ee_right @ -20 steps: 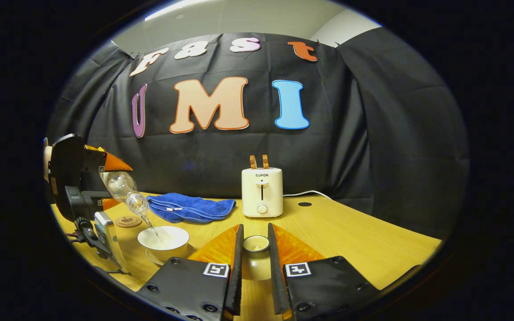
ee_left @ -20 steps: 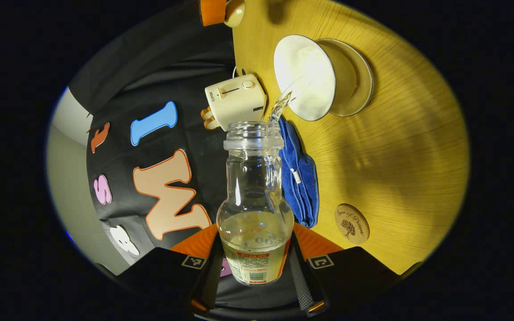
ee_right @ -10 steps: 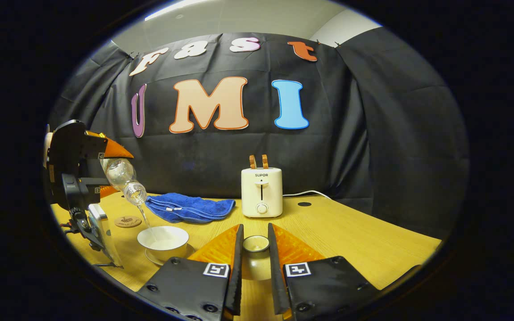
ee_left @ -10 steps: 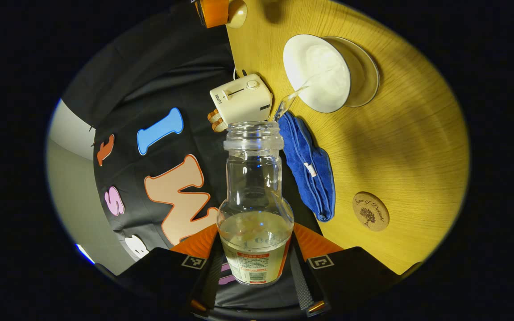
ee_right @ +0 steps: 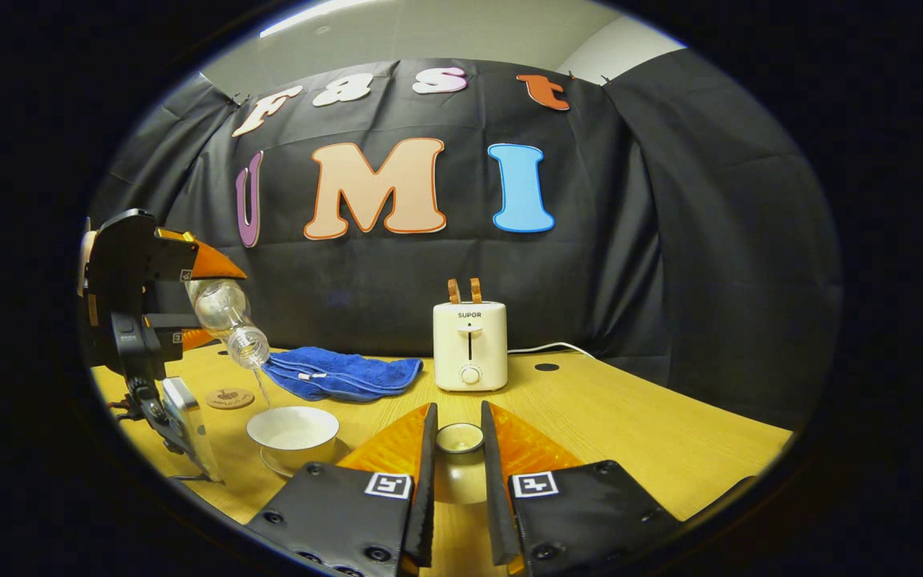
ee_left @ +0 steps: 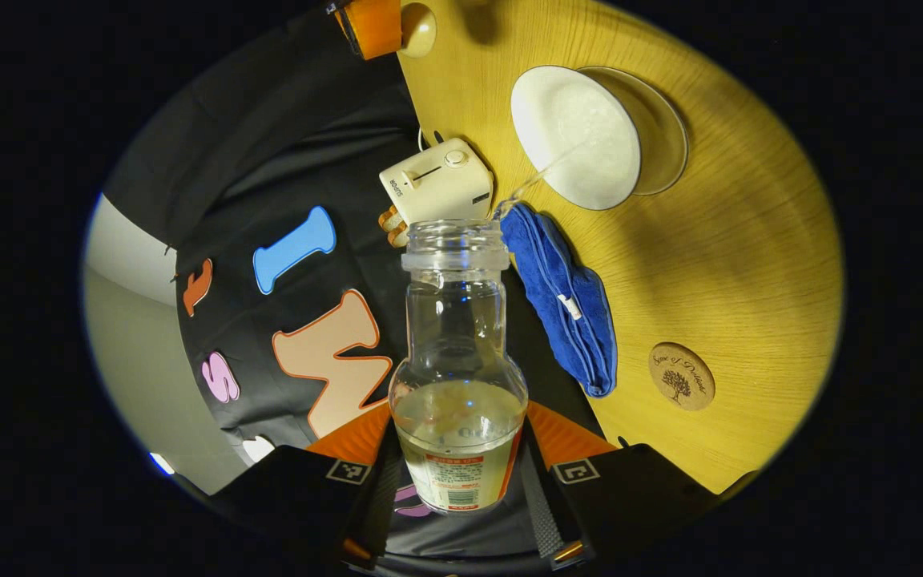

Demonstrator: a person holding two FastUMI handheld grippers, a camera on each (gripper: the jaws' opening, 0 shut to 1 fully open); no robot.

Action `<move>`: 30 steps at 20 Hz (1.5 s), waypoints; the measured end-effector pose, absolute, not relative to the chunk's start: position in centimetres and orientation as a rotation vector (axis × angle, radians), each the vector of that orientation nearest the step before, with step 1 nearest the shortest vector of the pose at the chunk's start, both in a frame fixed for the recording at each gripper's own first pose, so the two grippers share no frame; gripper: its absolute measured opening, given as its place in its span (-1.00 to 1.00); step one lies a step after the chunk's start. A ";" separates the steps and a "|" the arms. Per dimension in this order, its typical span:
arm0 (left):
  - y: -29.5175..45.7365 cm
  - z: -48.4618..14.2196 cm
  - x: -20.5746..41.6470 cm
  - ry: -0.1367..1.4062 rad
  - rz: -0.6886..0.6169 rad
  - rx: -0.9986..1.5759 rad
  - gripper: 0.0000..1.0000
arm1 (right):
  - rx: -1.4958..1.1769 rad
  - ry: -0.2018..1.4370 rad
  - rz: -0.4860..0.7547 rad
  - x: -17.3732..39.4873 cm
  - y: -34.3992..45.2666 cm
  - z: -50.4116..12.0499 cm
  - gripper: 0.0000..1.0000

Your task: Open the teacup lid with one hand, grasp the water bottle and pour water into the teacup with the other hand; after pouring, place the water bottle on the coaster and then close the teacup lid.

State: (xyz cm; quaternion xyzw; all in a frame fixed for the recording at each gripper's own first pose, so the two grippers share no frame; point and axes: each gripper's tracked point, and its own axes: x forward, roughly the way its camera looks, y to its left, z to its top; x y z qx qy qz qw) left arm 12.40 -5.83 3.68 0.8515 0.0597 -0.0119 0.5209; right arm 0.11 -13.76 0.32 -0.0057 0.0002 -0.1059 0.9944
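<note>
My left gripper [ee_left: 458, 473] is shut on a clear water bottle [ee_left: 457, 353], which is tilted mouth-down over the white teacup [ee_left: 575, 136] on its saucer [ee_left: 667, 136]. A thin stream of water runs from the bottle's mouth into the cup. In the right gripper view the same bottle [ee_right: 225, 316] hangs above the teacup [ee_right: 293, 429], held by the left gripper [ee_right: 209, 276]. My right gripper [ee_right: 458, 449] is shut on the teacup lid [ee_right: 459, 439], held just above the table to the right of the cup. A round wooden coaster [ee_left: 681, 376] lies on the table, and it shows as the coaster [ee_right: 229, 397] behind the cup.
A folded blue cloth [ee_right: 341, 373] lies behind the cup. A cream toaster [ee_right: 470, 344] with a cable stands at the back of the wooden table [ee_right: 630, 425]. The black booth wall rises right behind it.
The bottle has risen and tipped back a little, and the stream into the cup has thinned. The right gripper with the lid has not moved.
</note>
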 end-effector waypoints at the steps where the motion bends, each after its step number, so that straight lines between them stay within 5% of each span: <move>1: -5.7 3.6 12.5 0.144 -0.031 2.031 0.34 | -0.011 0.001 -0.212 0.1 -13.7 0.4 -0.37; 8: -5.4 1.1 12.6 0.197 -0.080 1.824 0.33 | -0.011 0.000 -0.212 0.1 -13.7 0.4 -0.37; 17: -5.7 -4.1 12.6 0.241 -0.141 1.243 0.33 | -0.011 0.000 -0.212 0.1 -13.7 0.5 -0.37; 30: -1.1 -2.0 13.9 0.180 0.004 0.368 0.33 | -0.011 0.000 -0.207 0.1 -13.6 0.4 -0.37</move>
